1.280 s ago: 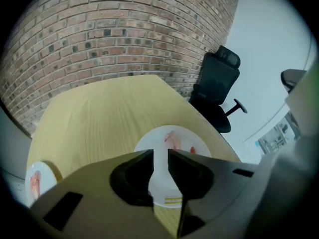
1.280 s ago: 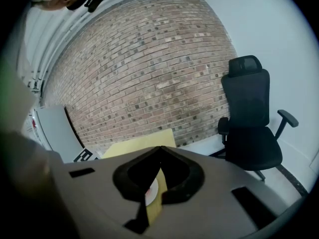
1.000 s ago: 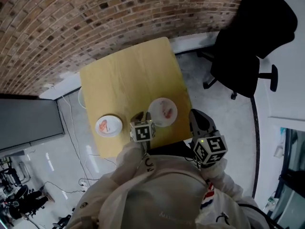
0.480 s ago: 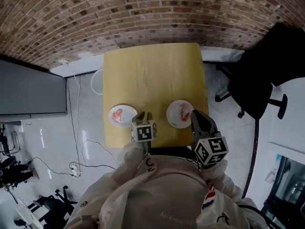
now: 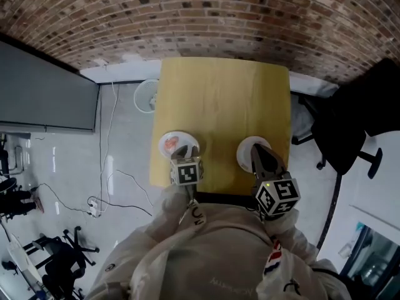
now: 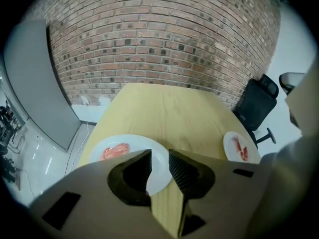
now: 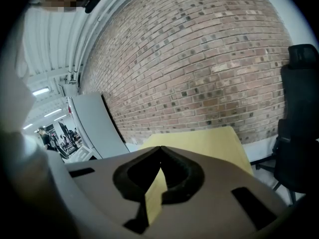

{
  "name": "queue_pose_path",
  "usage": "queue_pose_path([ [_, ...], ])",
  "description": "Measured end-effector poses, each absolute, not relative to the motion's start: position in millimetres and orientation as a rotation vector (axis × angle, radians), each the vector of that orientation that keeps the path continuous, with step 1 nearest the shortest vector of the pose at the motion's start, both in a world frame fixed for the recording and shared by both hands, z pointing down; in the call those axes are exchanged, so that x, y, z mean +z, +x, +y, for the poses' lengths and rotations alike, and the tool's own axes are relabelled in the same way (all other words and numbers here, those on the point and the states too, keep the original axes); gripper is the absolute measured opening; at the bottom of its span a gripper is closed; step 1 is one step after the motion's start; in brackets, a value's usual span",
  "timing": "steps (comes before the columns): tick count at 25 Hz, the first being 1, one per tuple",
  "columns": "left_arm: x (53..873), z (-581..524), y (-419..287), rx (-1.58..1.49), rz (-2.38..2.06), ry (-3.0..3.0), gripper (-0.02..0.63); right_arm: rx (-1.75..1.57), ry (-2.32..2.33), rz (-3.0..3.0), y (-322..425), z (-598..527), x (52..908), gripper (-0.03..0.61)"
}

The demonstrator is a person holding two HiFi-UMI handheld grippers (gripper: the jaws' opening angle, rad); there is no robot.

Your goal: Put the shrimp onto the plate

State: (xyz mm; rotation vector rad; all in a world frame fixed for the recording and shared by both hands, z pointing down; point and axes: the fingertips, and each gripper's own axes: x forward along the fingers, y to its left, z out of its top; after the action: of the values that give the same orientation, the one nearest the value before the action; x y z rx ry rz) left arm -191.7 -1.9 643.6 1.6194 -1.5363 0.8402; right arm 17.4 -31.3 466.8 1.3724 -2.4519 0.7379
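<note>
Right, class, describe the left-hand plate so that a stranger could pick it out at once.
Find the yellow table against the brick wall. Two white plates sit near its front edge; take the left plate, toward the grey panel. Its shrimp is a curled orange lump, while that on the other plate is long and red.
</note>
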Motion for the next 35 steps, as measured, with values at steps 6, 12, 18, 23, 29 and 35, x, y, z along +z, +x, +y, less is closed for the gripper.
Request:
queue_pose_path([
  [6,647,9,-218,0.828,-1.508,1.596,0.126,0.737,1.318,-2.468,-14,-33,469,0.025],
  [12,657,12,-242,0.887,-1.482,1.654,0.172,0.754,1.302,-2.466,-35,-36,474,0.025],
  [18,670,16,-257,0.910,-1.420,1.669,0.186,0.776,1.297,-2.446,-51,-37,483,0.025],
  [23,680,21,-259,0.922,-1.352,1.661,0.189,0.785,1.302,-2.429,-58,-37,487,0.025],
  [29,683,20,-261,0.931,-1.319,1.658,0.189,0.781,1.319,-2.418,-59,-41,486,0.025],
  [35,689,20,-262,0.937,-1.299,1.663,0.189,0.782,1.307,-2.412,-64,-39,488,0.025],
])
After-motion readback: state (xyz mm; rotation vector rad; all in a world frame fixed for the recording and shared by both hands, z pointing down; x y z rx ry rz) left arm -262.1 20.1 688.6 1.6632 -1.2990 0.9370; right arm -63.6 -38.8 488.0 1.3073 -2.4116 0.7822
